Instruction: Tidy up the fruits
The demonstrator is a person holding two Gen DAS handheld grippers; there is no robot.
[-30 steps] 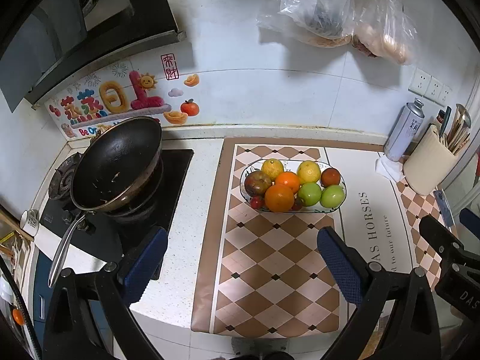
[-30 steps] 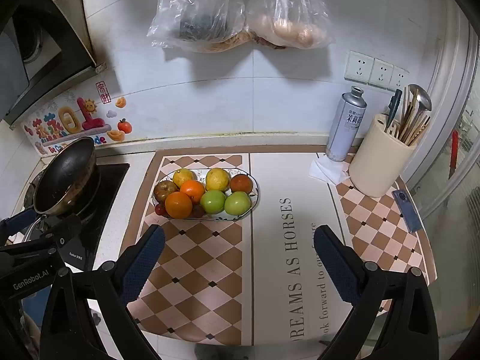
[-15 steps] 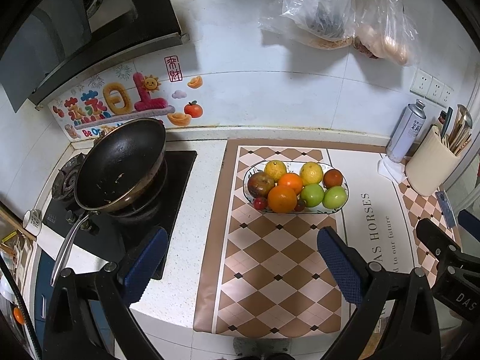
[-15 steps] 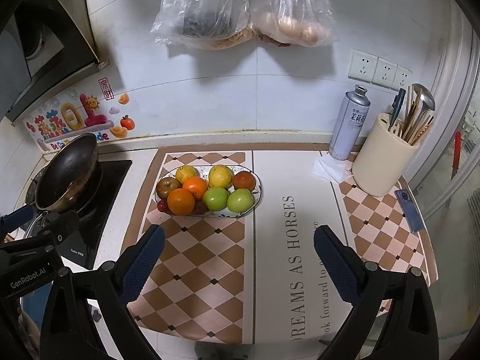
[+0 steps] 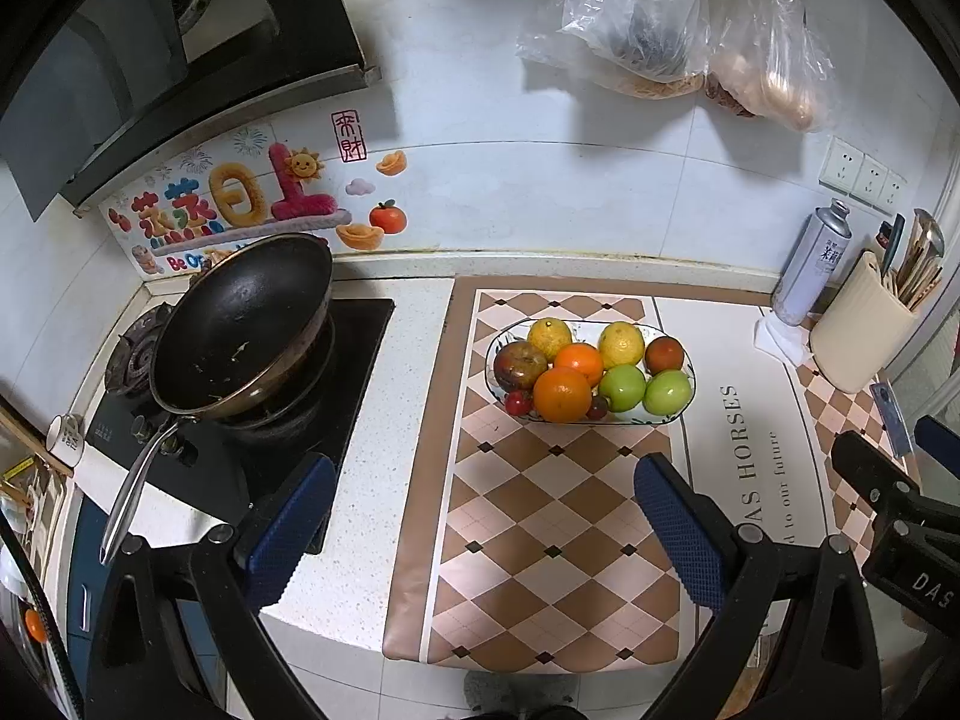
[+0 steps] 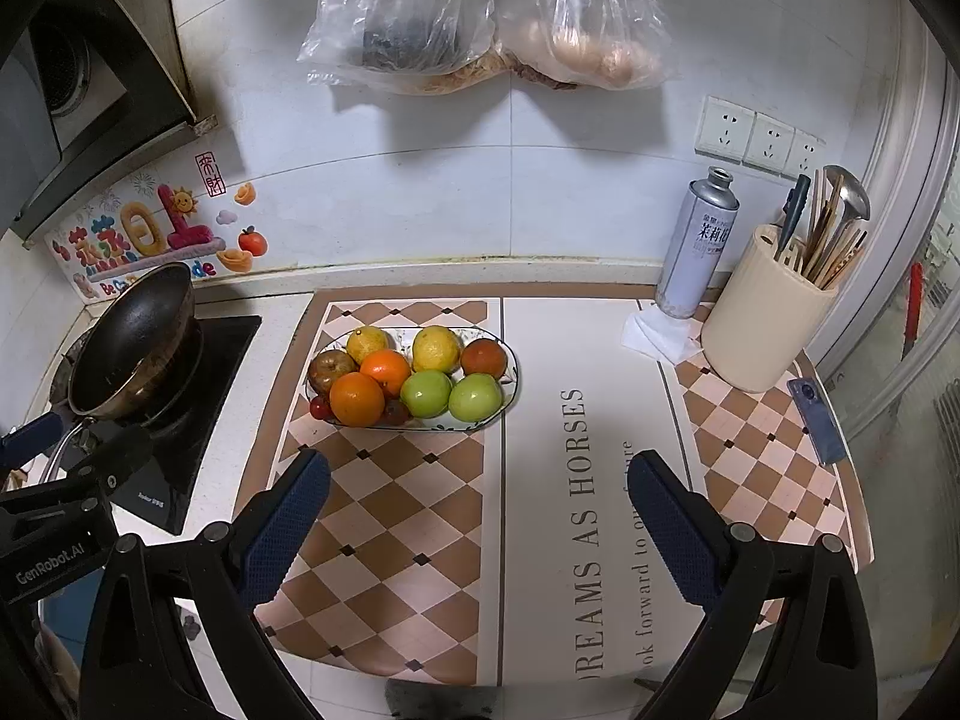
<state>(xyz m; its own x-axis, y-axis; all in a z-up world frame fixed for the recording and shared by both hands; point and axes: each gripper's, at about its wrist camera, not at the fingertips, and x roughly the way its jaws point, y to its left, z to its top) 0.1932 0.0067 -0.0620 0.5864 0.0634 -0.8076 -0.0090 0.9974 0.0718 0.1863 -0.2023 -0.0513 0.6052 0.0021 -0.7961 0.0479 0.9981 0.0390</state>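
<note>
An oval glass fruit plate (image 5: 684,402) (image 6: 510,384) sits on the checkered mat. It holds two oranges (image 5: 561,394), two green apples (image 5: 666,392), two yellow citrus fruits (image 5: 621,343), a brownish apple (image 5: 519,365), a red fruit (image 5: 663,354) and small cherry tomatoes (image 5: 516,402). My left gripper (image 5: 486,531) is open and empty, above the mat's front, short of the plate. My right gripper (image 6: 480,525) is open and empty, in front of the plate and to its right.
A black wok (image 5: 240,330) sits on the stove at left. A spray can (image 6: 696,246), a cream utensil holder (image 6: 762,324) and a phone (image 6: 816,414) stand at right. Plastic bags (image 6: 480,18) hang on the wall above. The counter edge is near me.
Both grippers have drifted slightly; the plate sits a little further right in each view. Jaws stay open and nothing was picked up.
</note>
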